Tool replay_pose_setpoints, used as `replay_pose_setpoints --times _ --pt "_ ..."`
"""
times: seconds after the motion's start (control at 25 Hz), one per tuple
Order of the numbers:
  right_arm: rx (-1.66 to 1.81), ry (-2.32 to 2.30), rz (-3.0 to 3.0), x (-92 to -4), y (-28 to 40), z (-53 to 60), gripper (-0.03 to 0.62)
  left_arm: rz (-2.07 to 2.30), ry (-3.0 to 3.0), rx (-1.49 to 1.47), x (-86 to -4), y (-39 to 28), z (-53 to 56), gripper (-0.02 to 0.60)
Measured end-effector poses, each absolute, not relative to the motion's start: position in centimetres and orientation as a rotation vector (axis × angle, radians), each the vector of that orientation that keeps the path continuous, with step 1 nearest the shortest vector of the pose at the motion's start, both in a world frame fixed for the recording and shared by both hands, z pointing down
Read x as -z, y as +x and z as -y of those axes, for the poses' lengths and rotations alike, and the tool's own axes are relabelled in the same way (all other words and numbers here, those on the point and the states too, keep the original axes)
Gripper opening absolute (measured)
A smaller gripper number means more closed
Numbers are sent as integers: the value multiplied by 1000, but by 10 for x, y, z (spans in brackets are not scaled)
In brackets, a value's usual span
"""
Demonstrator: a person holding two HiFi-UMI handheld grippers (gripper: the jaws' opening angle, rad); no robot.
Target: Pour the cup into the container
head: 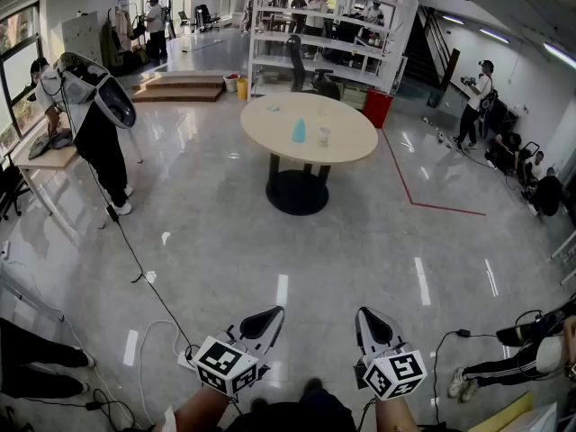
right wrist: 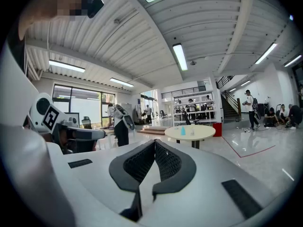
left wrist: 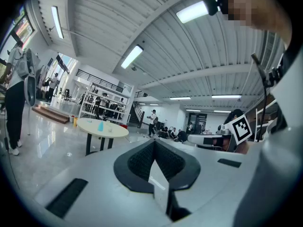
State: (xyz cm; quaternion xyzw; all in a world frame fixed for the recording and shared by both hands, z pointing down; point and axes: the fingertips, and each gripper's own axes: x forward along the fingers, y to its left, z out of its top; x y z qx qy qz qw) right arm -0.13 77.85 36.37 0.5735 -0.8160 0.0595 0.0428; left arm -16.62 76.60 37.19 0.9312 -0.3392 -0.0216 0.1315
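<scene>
Far ahead stands a round beige table (head: 346, 147) on a black pedestal. On it are a small blue container (head: 299, 131) and a clear cup (head: 324, 137), side by side and too small to tell what they hold. Both show in the left gripper view as the blue container (left wrist: 100, 126) and in the right gripper view as the blue container (right wrist: 182, 131) beside the cup (right wrist: 192, 131). My left gripper (head: 268, 317) and right gripper (head: 367, 317) hang low over the floor, well short of the table. Both are shut with nothing between their jaws, as the left gripper (left wrist: 154, 144) and right gripper (right wrist: 155, 143) views confirm.
A shiny grey floor lies between me and the table. Black cables (head: 135, 268) trail across it at the left. A person in black (head: 99, 142) stands by a desk at the left. Shelving (head: 315, 34), a red bin (head: 378, 108) and more people (head: 474, 102) are behind and to the right.
</scene>
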Motion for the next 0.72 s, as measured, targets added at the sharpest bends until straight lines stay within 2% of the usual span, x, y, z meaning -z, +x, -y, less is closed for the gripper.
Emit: replay_pose_setpoints --times 0.24,0.72 --pt "-170 1734 2519 -374 -5 -731 5 1002 2679 8 -387 -162 -720 0" --pt "-84 1624 2600 -356 77 -569 5 1131 2619 24 -373 -89 -561 0"
